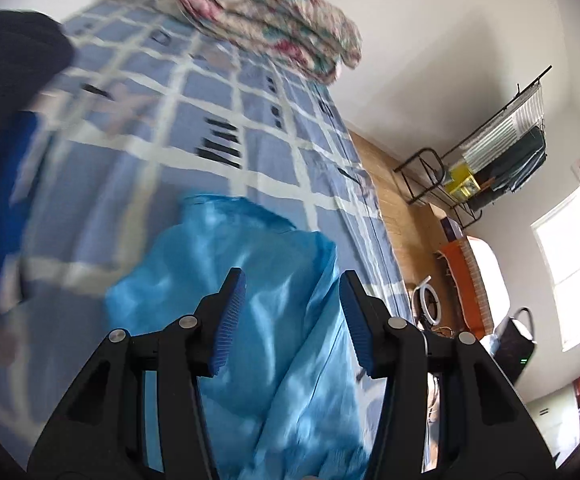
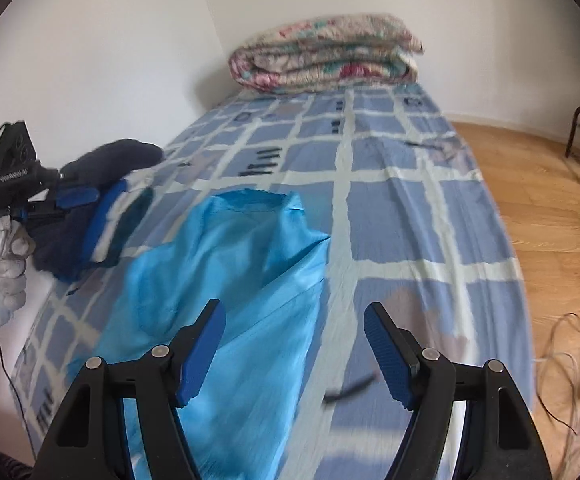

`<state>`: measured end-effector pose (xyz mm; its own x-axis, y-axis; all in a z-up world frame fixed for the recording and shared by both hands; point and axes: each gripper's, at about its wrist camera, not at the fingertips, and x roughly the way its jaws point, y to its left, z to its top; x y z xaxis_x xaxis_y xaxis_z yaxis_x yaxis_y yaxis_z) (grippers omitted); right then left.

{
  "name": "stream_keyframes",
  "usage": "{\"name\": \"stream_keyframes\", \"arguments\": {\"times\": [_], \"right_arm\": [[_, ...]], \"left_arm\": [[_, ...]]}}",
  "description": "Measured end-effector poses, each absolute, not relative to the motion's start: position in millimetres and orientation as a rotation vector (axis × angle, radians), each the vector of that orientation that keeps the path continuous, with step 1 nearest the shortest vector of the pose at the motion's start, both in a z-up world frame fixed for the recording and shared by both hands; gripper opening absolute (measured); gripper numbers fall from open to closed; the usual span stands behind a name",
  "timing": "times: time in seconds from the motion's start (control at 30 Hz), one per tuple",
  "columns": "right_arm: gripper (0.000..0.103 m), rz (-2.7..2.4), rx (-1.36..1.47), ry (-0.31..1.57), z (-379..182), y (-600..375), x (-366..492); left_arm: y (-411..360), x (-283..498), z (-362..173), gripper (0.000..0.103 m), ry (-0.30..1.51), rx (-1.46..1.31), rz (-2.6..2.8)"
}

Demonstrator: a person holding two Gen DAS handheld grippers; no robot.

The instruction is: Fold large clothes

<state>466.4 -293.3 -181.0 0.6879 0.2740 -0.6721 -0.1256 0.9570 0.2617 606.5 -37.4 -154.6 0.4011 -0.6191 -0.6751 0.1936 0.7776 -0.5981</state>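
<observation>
The right tongs are hanging over the near end of the bed, and their blue pads are standing wide apart with nothing between them. The shiny blue garment is lying just under them, spread on the checked sheet and reaching up the bed toward the middle. Its far end is puffing up in a rumpled edge.

The left tongs are also pointing down at the same blue garment. Their pads are standing apart too and are not pinching the cloth. In the right wrist view, the left tongs are showing at the left side of the bed, and a hand in a white glove is holding them.

Next to that hand, a pile of dark blue clothes is sitting on the left edge of the bed, beside the blue garment.

Farther up, the sheet is lying bare. At the far end of the bed, a folded flowery quilt is resting by the white wall. To the right, the wooden floor is showing, and a metal rack is standing by the wall.
</observation>
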Motion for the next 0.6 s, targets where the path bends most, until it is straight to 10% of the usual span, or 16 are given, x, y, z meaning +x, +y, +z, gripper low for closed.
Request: {"name": "stream_keyframes", "arguments": {"times": [0.37, 0.43, 0.5, 0.6], "right_arm": [[0.074, 0.393, 0.366, 0.82, -267.4, -303.5, 594.2], [0.056, 0.445, 0.371, 0.846, -273.5, -295.2, 602.2], [0.011, 0.446, 0.308, 0.883, -274.7, -280.8, 602.4], [0.001, 0.419, 0.217, 0.864, -265.1, -267.6, 588.2]], "left_arm": [[-140.1, 705.2, -243.3, 0.05, 1.174, -0.524, -0.628], [-150.2, 715.0, -249.3, 0.05, 1.179, -0.49, -0.617], [-158.8, 723.7, -253.1, 0.05, 1.182, -0.453, -0.604], [-165.1, 731.3, -253.8, 0.05, 1.18, -0.398, -0.582]]}}
